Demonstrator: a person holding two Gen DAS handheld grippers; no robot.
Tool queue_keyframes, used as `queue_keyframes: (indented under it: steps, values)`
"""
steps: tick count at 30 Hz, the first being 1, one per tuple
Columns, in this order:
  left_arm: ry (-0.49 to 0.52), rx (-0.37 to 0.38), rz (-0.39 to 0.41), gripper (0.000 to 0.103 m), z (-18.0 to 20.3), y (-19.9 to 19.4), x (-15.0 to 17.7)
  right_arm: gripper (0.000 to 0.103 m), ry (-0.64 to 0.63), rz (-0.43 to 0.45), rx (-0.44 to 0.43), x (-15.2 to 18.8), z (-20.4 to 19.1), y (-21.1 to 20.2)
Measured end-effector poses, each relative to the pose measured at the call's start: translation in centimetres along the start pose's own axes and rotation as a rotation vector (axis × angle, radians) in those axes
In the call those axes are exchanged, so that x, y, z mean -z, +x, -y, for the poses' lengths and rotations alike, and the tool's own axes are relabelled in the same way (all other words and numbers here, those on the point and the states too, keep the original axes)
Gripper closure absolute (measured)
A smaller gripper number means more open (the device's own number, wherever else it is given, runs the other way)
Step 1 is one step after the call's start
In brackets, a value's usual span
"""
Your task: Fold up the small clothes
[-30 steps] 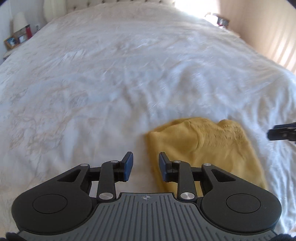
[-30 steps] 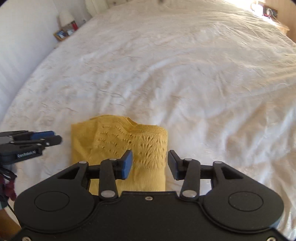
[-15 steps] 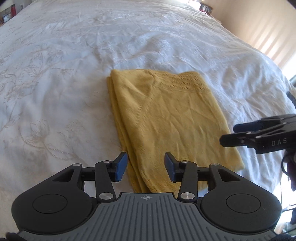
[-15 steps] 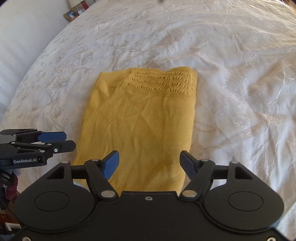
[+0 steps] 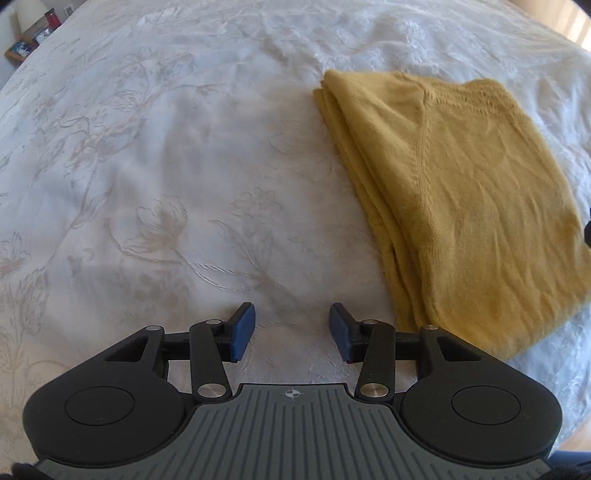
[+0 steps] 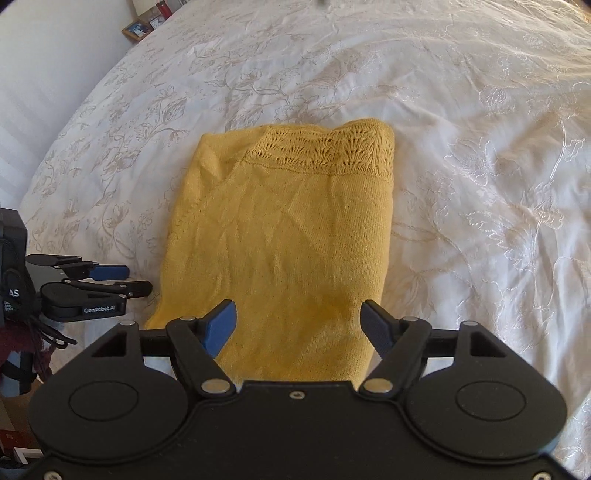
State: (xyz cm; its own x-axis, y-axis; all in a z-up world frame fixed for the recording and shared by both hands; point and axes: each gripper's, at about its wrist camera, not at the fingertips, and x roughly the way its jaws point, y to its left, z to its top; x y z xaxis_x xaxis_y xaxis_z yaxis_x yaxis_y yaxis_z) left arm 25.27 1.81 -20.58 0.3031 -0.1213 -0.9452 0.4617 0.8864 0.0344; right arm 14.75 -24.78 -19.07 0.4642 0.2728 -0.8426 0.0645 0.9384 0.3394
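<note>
A mustard-yellow knitted garment lies folded in a long rectangle on the white embroidered bed cover, its lacy band at the far end. My right gripper hovers over the garment's near end; its jaws are opening, and the cloth lies below them without the pads pressing on it. In the left wrist view the garment is at the right, its stacked edges facing my left gripper. That gripper is open over the bare bed cover, just left of the garment's near corner. The right wrist view shows the left gripper beside the garment's left edge.
A bedside table with picture frames stands at the far left beyond the bed, also seen as picture frames in the left wrist view. The bed's left side drops away beside a white wall.
Both grippers tipped downward and came closer to the bed. The left gripper shifted left off the garment onto bare cover, and its jaws widened. The right jaws spread wider over the garment's near end.
</note>
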Motion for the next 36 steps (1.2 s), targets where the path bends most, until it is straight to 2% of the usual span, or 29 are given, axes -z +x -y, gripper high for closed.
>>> queue_keyframes:
  steps: [4, 7, 9, 12, 14, 16, 21, 24, 26, 32, 36]
  values:
    - [-0.054, 0.056, 0.119, 0.057, -0.6, -3.1, -1.8, 0.004, 0.001, 0.045, 0.028, -1.4, 0.5, 0.1]
    - [-0.078, 0.110, 0.188, 0.044, 0.7, -4.0, -4.1, 0.000, -0.011, 0.048, 0.071, -2.7, 0.8, 0.9]
    - [-0.070, 0.129, 0.215, 0.040, 1.9, -3.7, -5.4, 0.000, -0.010, 0.036, 0.105, -3.6, 1.2, 1.7]
    - [-0.039, 0.134, 0.201, 0.038, 3.7, -2.0, -7.2, 0.000, 0.005, 0.016, 0.139, -5.0, 2.1, 3.0]
    - [-0.037, 0.126, 0.186, 0.030, 4.6, -0.7, -8.3, 0.000, 0.018, 0.010, 0.150, -5.9, 2.6, 3.7]
    - [-0.034, 0.108, 0.170, 0.026, 4.6, 0.5, -9.0, 0.000, 0.030, 0.009, 0.156, -6.7, 3.1, 4.4]
    - [-0.032, 0.046, 0.121, 0.025, 3.6, 3.5, -11.2, 0.000, 0.042, -0.041, 0.177, -8.5, 4.4, 7.3]
    - [-0.057, 0.013, 0.093, 0.010, 2.2, 5.4, -12.4, 0.000, 0.071, -0.072, 0.172, -9.2, 5.2, 9.0]
    - [-0.073, 0.017, 0.072, 0.000, 1.2, 6.6, -13.1, 0.000, 0.091, -0.085, 0.158, -9.5, 5.7, 9.8]
    - [-0.054, 0.056, 0.060, 0.000, 0.2, 8.1, -13.9, 0.000, 0.133, -0.080, 0.143, -10.0, 6.5, 11.5]
    - [-0.077, 0.068, 0.059, 0.000, -0.3, 8.0, -14.7, 0.000, 0.144, -0.081, 0.149, -10.5, 6.7, 11.9]
